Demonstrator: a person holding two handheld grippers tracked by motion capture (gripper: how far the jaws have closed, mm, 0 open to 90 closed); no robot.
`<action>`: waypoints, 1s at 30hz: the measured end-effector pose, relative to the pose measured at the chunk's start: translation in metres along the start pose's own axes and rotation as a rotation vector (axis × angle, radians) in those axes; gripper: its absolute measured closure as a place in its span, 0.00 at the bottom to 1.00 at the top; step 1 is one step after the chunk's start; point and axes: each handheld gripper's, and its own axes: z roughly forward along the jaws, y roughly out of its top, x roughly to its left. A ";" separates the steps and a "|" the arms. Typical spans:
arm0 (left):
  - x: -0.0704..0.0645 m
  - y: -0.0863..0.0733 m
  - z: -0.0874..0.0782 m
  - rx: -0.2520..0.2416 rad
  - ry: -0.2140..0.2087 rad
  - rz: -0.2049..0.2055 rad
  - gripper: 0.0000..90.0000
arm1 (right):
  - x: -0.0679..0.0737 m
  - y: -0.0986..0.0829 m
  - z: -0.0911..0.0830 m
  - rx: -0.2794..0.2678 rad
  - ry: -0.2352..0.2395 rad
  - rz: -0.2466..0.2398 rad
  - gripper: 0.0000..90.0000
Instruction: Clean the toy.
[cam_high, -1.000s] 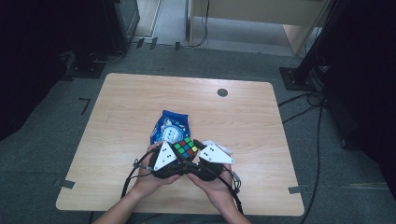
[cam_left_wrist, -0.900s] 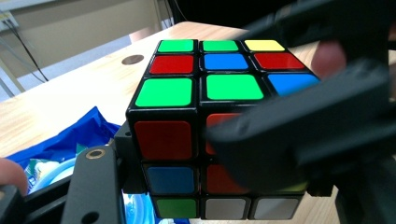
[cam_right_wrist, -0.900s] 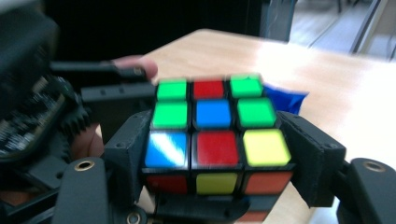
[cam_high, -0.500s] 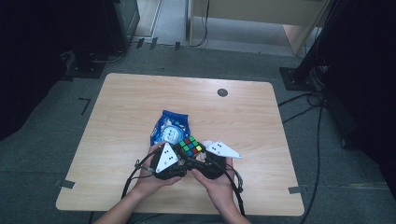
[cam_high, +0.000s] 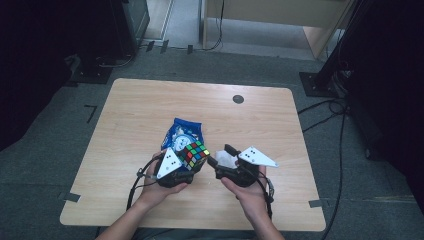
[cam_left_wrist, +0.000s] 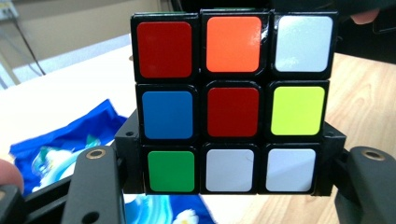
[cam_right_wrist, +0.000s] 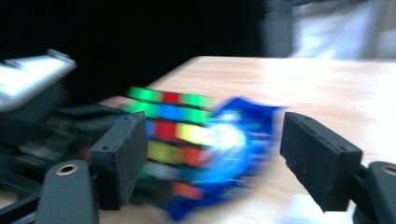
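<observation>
Left gripper (cam_high: 192, 167): jaws clamped on the puzzle cube (cam_high: 193, 154), one jaw on each side of its lowest layer (clear in the left gripper view, where the cube (cam_left_wrist: 232, 103) stands square between the two black jaws). Cube face toward that camera: red, orange, white along the top row; blue, red, yellow in the middle; green, white, white at the bottom. In the high view the cube sits at the near middle of the table (cam_high: 140, 110), raised in the gripper, with the person's left hand (cam_high: 157, 187) wrapped around the gripper body below the grey plate.

Right gripper (cam_high: 218, 156): jaws spread wide, nothing between them. It sits just right of the cube, apart from it, with a gap of bare table between. Right hand (cam_high: 248, 192) holds it from the near side. Right gripper view is blurred; the cube (cam_right_wrist: 170, 135) shows beyond its left jaw.

Blue snack bag (cam_high: 182, 134): lies flat on the table just beyond the cube, toward the far side (its near end hidden behind the cube). Left gripper view shows the bag (cam_left_wrist: 65, 144) below and behind the cube.

A small dark round mark (cam_high: 238, 99) lies on the far part of the table, well apart from both grippers.
</observation>
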 end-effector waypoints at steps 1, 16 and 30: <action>0.002 0.000 -0.001 0.001 0.006 -0.006 0.38 | -0.008 -0.003 0.000 0.008 -0.021 0.016 0.32; 0.002 -0.002 0.000 0.017 0.001 -0.006 0.38 | -0.057 -0.066 0.040 0.344 -0.310 -0.080 0.52; 0.002 -0.002 -0.001 0.003 -0.039 -0.022 0.38 | -0.061 -0.060 0.026 0.287 -0.286 -0.085 0.98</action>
